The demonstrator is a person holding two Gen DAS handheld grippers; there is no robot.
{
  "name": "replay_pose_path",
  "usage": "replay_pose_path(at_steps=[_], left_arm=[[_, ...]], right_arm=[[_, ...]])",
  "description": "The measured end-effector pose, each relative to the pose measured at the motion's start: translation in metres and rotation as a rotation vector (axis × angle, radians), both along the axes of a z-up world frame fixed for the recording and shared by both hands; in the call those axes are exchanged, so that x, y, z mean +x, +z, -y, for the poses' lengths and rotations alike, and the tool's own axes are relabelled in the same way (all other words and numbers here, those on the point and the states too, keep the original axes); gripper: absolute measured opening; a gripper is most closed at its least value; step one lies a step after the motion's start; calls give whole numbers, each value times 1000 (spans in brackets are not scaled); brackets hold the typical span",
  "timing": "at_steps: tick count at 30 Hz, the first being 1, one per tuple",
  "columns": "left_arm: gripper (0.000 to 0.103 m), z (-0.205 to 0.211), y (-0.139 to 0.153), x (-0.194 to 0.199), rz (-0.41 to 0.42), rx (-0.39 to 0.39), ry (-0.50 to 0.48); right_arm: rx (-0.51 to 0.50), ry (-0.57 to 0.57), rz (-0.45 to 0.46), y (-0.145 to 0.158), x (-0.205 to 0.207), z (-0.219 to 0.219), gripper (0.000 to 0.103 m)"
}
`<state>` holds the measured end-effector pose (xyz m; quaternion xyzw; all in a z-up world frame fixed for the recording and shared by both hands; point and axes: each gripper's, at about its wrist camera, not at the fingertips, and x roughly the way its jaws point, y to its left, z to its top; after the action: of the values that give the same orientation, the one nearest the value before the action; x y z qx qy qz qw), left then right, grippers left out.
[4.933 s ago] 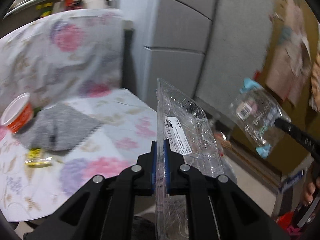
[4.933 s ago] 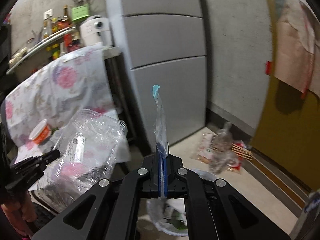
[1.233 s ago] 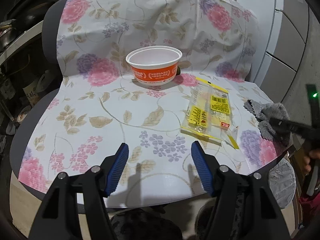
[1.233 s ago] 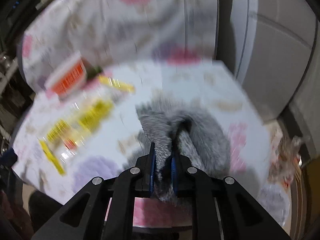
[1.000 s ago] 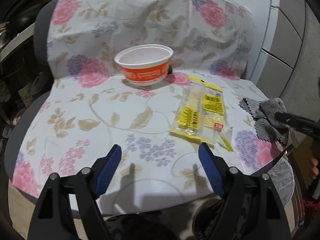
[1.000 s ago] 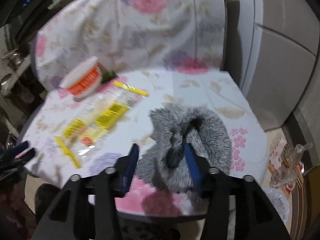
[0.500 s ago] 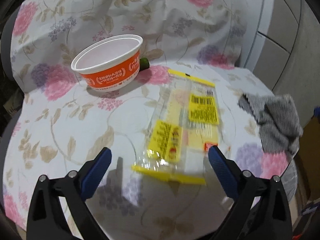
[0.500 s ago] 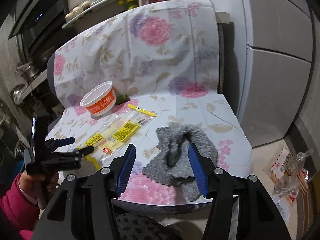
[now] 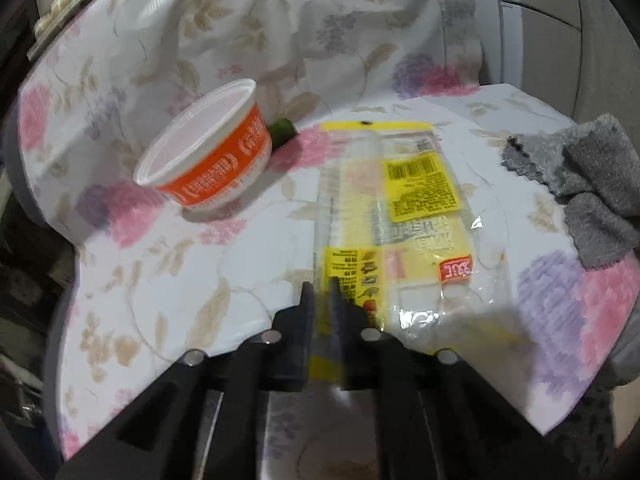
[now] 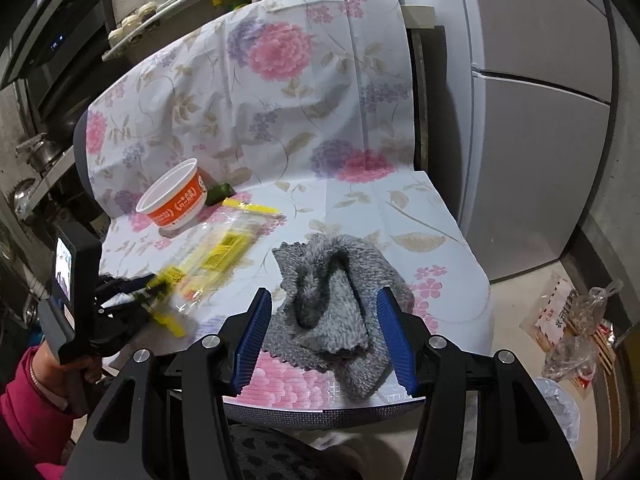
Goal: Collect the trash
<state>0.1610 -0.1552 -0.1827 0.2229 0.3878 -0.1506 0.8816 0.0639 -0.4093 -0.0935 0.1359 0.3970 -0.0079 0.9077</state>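
A clear and yellow plastic wrapper (image 9: 404,216) lies on the flower-print cloth over a chair seat. My left gripper (image 9: 320,300) is shut on its near edge; it also shows in the right wrist view (image 10: 148,288) at the wrapper (image 10: 224,252). An orange and white cup (image 9: 208,152) stands behind, also in the right wrist view (image 10: 176,200). A grey cloth (image 10: 328,292) lies on the seat's right side. My right gripper (image 10: 324,332) is open and empty just in front of the grey cloth.
A small green object (image 9: 284,132) sits behind the cup. A grey fridge (image 10: 540,120) stands right of the chair. Bags of rubbish (image 10: 572,320) lie on the floor at the right, with a clear bag (image 10: 556,400) near them. Shelves with jars (image 10: 180,4) are behind.
My left gripper has moved in and shut on the wrapper's near edge. My right gripper let go of the grey cloth about a second ago and has since drawn back, open.
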Motion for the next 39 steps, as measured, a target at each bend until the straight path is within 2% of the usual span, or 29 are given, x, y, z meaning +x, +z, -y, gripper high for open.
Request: replay_pose_path(at_steps=[3, 5, 11, 13, 16, 17, 20, 24, 27, 28, 29, 31, 33, 34, 35, 39], left_arm=[[0, -5, 8, -5, 3, -70, 0], [0, -13, 20, -10, 14, -149, 6], [0, -41, 61, -30, 72, -314, 23], [0, -50, 73, -36, 85, -354, 26], [0, -58, 84, -42, 96, -395, 36], [0, -60, 86, -44, 97, -406, 39], [0, -63, 90, -48, 105, -413, 54], [0, -64, 88, -46, 95, -422, 62], [0, -63, 84, -46, 85, -421, 63], [0, -62, 82, -46, 80, -416, 61], [0, -61, 81, -46, 77, -414, 60], [0, -60, 77, -45, 69, -411, 59], [0, -59, 74, -44, 57, -416, 59], [0, -59, 73, -43, 54, -418, 58], [0, -58, 72, -43, 50, -424, 55], [0, -53, 78, -51, 59, -444, 27]], right_arm=[[-12, 1, 0, 2, -2, -2, 56], [-26, -1, 4, 4, -4, -3, 56], [-38, -18, 27, 13, -8, 1, 56], [-43, -19, 29, 14, -8, 1, 62], [-55, -24, 27, 10, -6, 0, 67], [-54, -22, 24, 8, -5, 0, 74], [-62, -10, 4, -4, 6, 0, 82], [-78, 16, -46, -26, 32, 0, 84], [-70, -10, -98, -46, 47, 4, 84], [-53, -13, -107, -51, 49, 5, 82], [-26, -15, -125, -58, 52, 6, 71], [-25, -1, -146, -65, 55, 1, 63], [-90, 19, -136, -64, 53, -10, 46], [-97, 29, -127, -62, 52, -13, 31], [-101, 31, -111, -58, 50, -15, 24], [-141, 10, -11, -31, 39, -19, 19]])
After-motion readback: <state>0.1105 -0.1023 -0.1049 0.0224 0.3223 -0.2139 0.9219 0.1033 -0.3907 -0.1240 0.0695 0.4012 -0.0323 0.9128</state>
